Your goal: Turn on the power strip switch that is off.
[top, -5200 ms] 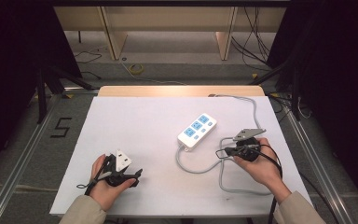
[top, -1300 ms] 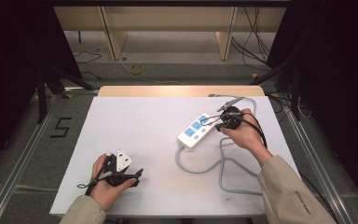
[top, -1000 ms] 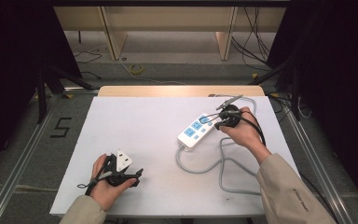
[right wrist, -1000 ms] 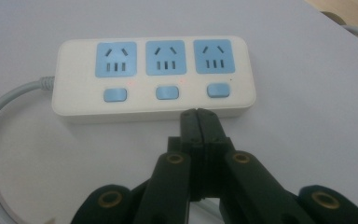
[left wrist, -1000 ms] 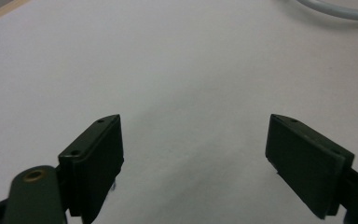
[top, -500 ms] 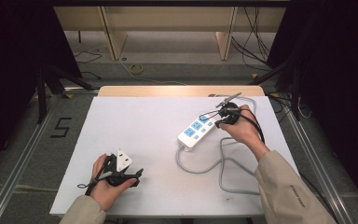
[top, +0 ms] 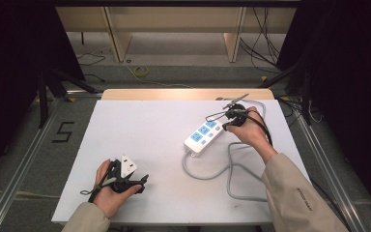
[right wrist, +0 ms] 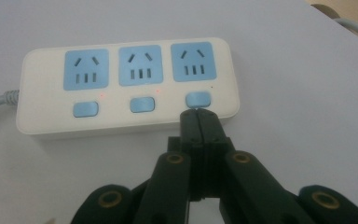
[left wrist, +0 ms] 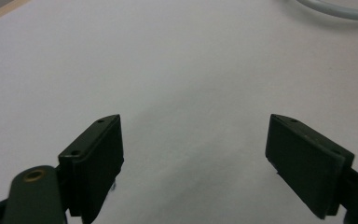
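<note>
a: your right tool (right wrist: pixel 199 116) has its jaws pressed flat together, nothing between them. the joined tips sit at the near edge of the power strip (right wrist: pixel 126 86), right by the blue switch (right wrist: pixel 198 99) under the right-hand socket as your right gripper view shows it. whether the tips actually touch that switch, i can't tell.

b: and the strip itself?

a: from the high view, the power strip (top: pixel 204 137) lies on the white counter (top: pixel 140 125), right of the middle, set at a slant, with your right hand at its far right end. it has three blue sockets and three blue switches. small red lights glow beside the left and middle switches. its grey cable (top: pixel 232 174) leaves the near left end and loops across the counter toward your right sleeve.

b: what about the other hand?

a: your left tool (left wrist: pixel 193 154) has its jaws spread wide, with bare counter between them and nothing held. in the high view your left tool (top: pixel 125 179) rests at the near left of the counter, well apart from the strip.
</note>
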A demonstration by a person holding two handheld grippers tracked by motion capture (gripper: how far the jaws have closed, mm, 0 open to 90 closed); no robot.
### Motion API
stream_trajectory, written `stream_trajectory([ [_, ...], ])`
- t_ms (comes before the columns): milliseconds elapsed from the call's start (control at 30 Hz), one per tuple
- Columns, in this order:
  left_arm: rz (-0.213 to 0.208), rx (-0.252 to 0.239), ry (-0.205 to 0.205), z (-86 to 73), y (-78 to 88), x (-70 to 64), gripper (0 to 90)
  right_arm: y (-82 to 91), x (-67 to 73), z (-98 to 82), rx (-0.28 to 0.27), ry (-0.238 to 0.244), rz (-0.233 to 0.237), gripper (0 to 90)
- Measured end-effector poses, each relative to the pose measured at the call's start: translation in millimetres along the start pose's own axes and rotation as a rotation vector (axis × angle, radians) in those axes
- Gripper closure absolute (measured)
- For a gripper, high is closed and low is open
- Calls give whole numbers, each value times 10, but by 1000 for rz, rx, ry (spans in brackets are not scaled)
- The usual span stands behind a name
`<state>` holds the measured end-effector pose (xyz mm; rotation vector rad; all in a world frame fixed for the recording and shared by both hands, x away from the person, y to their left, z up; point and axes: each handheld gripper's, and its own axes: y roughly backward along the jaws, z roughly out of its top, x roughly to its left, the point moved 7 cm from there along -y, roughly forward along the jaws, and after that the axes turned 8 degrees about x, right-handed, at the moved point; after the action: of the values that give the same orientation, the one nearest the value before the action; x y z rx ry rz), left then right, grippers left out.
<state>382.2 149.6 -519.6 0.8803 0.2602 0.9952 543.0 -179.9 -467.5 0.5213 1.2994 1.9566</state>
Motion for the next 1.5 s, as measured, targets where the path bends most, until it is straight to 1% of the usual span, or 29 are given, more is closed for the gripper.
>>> stream_trajectory([
  [467, -1, -1, 0, 1, 0, 0, 189, -74, -45, 88, -1, -13, 1, 900],
  [1033, 0, 0, 0, 0, -2, 4, 189, -188, -108, 122, 24, -31, -5, 900],
  [1467, 0, 2, -1, -3, 0, 8, 190, -241, -102, 174, 32, -33, 3, 900],
  [1500, 0, 2, -1, -3, 0, 8, 190, -242, -99, 179, 35, -40, 3, 900],
])
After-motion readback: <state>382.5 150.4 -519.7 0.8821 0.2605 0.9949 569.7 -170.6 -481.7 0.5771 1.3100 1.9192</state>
